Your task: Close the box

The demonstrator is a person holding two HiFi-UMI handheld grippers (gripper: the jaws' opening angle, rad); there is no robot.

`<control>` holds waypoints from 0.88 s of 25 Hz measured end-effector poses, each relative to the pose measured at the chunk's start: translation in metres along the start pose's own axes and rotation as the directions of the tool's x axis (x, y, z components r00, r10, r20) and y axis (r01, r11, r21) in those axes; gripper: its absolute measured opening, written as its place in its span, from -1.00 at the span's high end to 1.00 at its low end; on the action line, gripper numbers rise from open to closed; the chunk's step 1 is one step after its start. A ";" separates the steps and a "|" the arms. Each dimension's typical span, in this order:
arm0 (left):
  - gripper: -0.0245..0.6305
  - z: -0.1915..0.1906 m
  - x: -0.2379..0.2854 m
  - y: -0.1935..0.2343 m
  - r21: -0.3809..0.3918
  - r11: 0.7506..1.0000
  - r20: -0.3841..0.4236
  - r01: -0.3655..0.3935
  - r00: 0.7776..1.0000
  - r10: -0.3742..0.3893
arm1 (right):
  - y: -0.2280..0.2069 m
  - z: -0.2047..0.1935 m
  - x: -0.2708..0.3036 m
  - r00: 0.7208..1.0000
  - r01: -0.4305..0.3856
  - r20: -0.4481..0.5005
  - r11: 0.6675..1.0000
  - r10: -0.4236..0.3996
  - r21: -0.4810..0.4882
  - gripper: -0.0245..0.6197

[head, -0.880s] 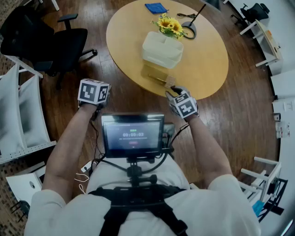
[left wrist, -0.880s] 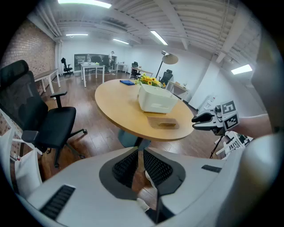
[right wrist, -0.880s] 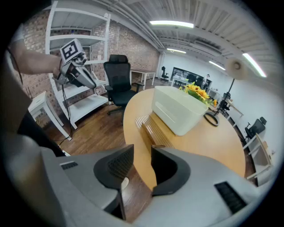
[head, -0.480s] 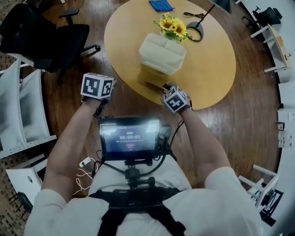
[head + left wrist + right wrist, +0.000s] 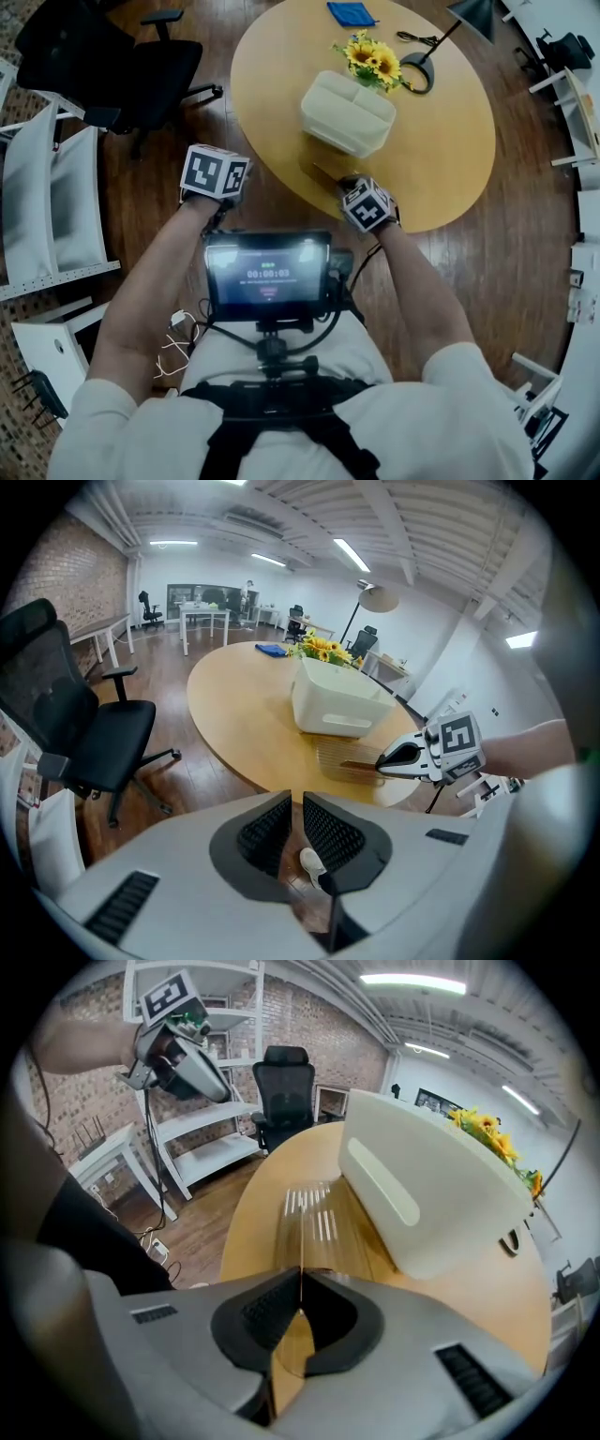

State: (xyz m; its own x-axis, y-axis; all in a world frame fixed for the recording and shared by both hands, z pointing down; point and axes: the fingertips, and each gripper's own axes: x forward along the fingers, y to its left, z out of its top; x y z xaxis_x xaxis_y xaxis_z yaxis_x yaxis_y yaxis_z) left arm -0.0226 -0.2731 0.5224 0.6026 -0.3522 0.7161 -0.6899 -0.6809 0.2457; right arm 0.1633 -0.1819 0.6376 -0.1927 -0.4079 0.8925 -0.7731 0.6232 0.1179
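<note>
A small screen (image 5: 269,274) is seen nearest in the head view, mounted at the person's chest. How the jaws stand cannot be read from above and is given only by the two gripper views.

In the left gripper view the left tool (image 5: 296,832) is shown with its jaws a narrow gap apart and nothing between them. Wooden floor and a white shoe (image 5: 312,862) are glimpsed through the gap. From above this tool is seen held off the edge of the surface, over the floor.

In the right gripper view the right tool (image 5: 300,1302) is shown clamped on the near edge of a clear ribbed lid (image 5: 314,1218). That lid is barely made out from above. It is laid on the round wooden surface (image 5: 450,141), just in front of the white box (image 5: 347,112).

The box is stood open near the middle of the surface, and the divider inside it is shown only by the head view. Behind it sunflowers (image 5: 373,61) and a black lamp (image 5: 419,72) are placed, with a blue cloth (image 5: 352,13) farthest off.

Around the surface a black office chair (image 5: 122,61) and white shelving (image 5: 52,216) are seen. A brick wall (image 5: 309,1016) is shown only in the gripper views.
</note>
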 end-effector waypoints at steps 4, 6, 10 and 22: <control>0.81 0.015 0.005 -0.001 0.016 1.000 0.001 0.004 1.000 -0.004 | -0.006 0.002 -0.033 0.998 -0.044 0.037 0.998 0.045 -0.046 0.89; 0.81 0.017 0.004 -0.003 0.024 1.000 0.004 0.006 1.000 -0.006 | -0.003 0.005 -0.057 0.996 -0.064 0.059 0.995 0.069 -0.080 0.89; 0.81 0.014 0.000 -0.008 0.033 0.999 0.011 0.016 1.000 -0.016 | -0.004 0.011 -0.107 0.994 -0.056 0.089 0.990 0.068 -0.129 0.89; 0.81 0.029 0.006 -0.017 0.035 0.999 0.020 0.018 1.000 -0.019 | -0.089 0.072 -0.132 0.993 -0.065 0.092 0.985 0.080 -0.158 0.89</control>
State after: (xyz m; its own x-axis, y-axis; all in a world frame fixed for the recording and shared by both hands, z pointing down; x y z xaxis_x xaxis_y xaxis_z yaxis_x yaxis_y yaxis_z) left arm 0.0042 -0.2820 0.5039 0.6237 -0.3520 0.6980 -0.6644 -0.7091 0.2361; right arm 0.2141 -0.2315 0.4781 -0.3089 -0.4160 0.8553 -0.6541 0.7458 0.1265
